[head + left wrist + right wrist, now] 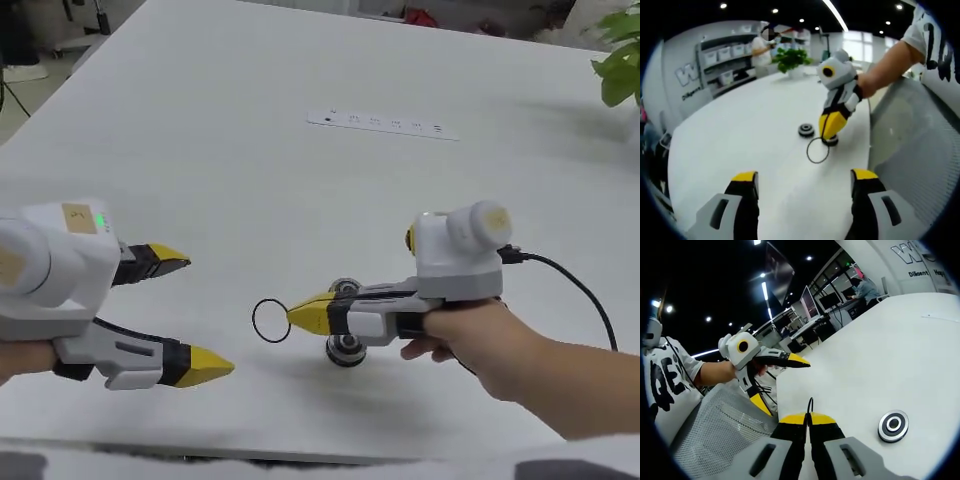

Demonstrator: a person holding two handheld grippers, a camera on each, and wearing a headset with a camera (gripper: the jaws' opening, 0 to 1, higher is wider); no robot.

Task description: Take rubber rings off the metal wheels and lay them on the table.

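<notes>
My right gripper is shut on a thin black rubber ring, which hangs just above the white table. Two metal wheels lie by its jaws, one behind and one in front. In the right gripper view the ring shows edge-on between the shut tips, and one wheel lies to the right. My left gripper is open and holds nothing, a short way left of the ring. From the left gripper view, the ring dangles from the right gripper beyond the open jaws.
A white power strip lies flat at the far middle of the table. A green plant stands at the far right. A black cable trails from the right gripper. The table's near edge runs just below both grippers.
</notes>
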